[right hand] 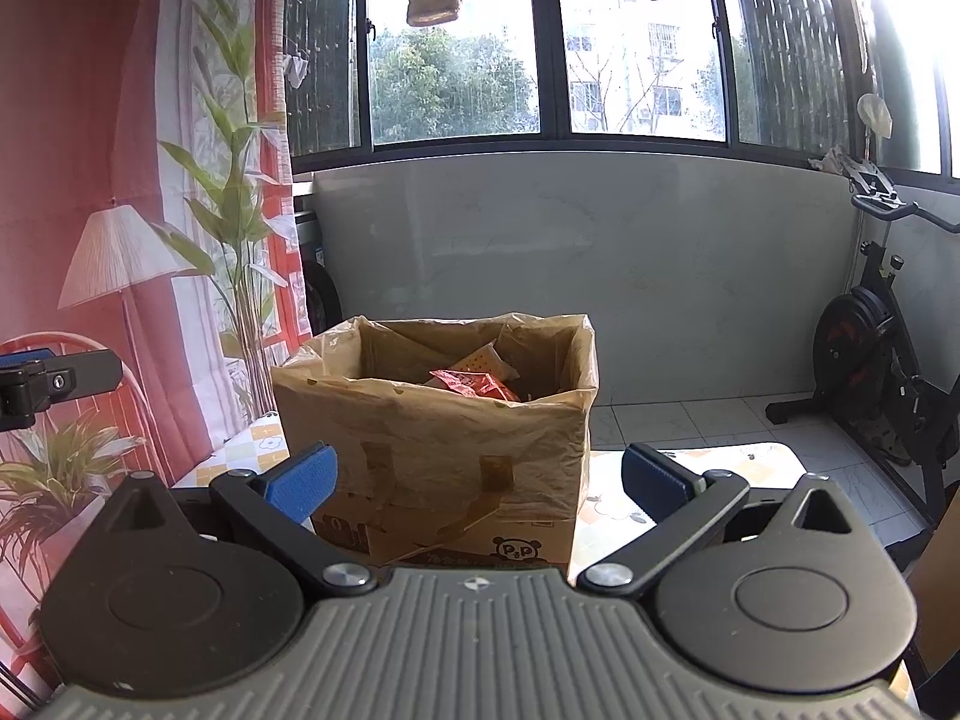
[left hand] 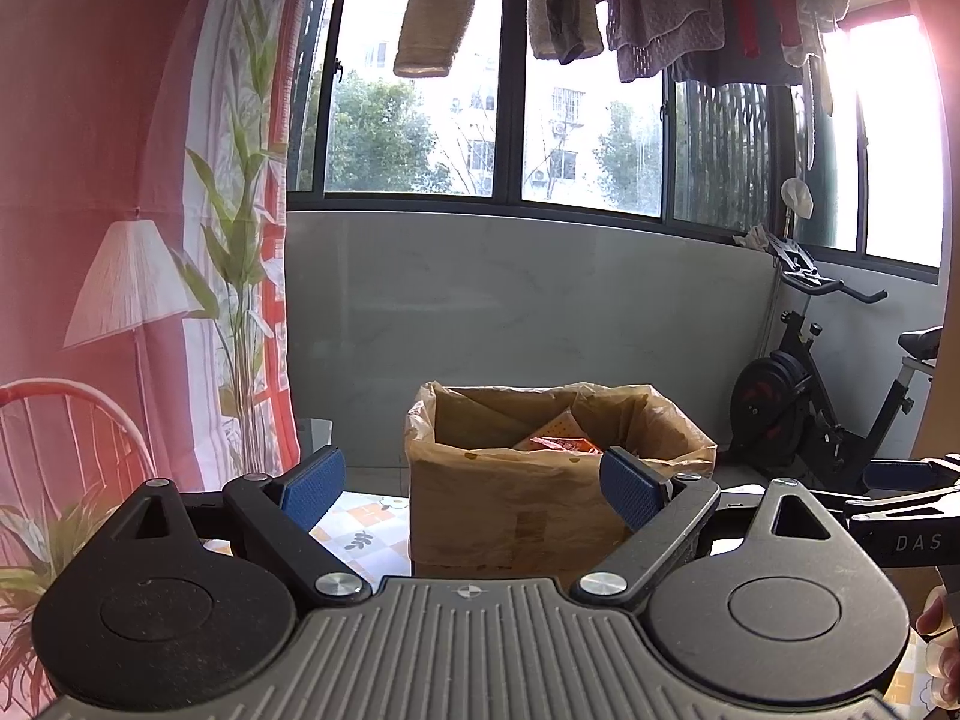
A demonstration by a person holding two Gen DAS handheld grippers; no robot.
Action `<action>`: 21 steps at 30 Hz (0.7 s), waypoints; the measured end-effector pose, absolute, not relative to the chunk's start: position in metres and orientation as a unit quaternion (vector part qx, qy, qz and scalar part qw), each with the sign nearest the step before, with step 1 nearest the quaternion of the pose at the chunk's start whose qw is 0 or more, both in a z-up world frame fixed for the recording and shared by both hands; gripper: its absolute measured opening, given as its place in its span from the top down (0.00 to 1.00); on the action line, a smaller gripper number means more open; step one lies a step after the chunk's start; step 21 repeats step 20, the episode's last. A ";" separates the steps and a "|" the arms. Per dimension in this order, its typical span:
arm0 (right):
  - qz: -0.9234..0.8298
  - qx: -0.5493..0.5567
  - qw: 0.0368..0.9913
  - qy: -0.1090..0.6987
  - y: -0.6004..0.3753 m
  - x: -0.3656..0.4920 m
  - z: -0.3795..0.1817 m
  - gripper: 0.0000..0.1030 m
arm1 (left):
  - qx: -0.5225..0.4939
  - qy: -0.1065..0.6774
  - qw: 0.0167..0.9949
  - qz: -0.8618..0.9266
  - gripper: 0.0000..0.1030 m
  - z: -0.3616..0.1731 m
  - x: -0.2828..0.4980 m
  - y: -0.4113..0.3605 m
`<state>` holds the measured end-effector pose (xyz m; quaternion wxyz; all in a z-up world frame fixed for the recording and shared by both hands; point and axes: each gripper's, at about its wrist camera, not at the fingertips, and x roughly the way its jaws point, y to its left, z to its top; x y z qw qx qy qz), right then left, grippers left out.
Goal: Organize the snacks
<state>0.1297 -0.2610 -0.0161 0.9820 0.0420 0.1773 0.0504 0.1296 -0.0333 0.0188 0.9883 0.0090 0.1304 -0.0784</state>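
Observation:
A cardboard box (left hand: 516,510) lined with a brownish plastic bag stands on the patterned table, straight ahead in both wrist views (right hand: 444,444). Red and orange snack packets (right hand: 474,384) lie inside it, also glimpsed in the left wrist view (left hand: 558,441). My left gripper (left hand: 474,489) is open, blue pads spread wide in front of the box, holding nothing. My right gripper (right hand: 477,483) is open too, empty, just short of the box. The right gripper's finger shows at the left wrist view's right edge (left hand: 900,477); the left gripper's finger shows at the right wrist view's left edge (right hand: 42,381).
A table with a flower-pattern cloth (right hand: 690,462) carries the box. A red chair (left hand: 66,420), a lamp (left hand: 129,282) and tall plant (left hand: 240,228) stand left. An exercise bike (right hand: 870,348) stands right. Laundry (left hand: 600,6) hangs by the window. A hand (left hand: 942,630) shows at the right.

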 end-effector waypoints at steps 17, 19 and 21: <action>0.052 0.033 0.983 0.172 -0.259 0.127 -0.016 0.00 | 0.010 0.126 0.989 -0.079 0.09 0.020 0.129 -0.031; 0.052 0.032 0.983 0.172 -0.259 0.127 -0.016 0.00 | 0.010 0.127 0.989 -0.079 0.09 0.019 0.130 -0.030; 0.052 0.032 0.983 0.172 -0.259 0.127 -0.016 0.00 | 0.010 0.127 0.989 -0.078 0.09 0.019 0.130 -0.030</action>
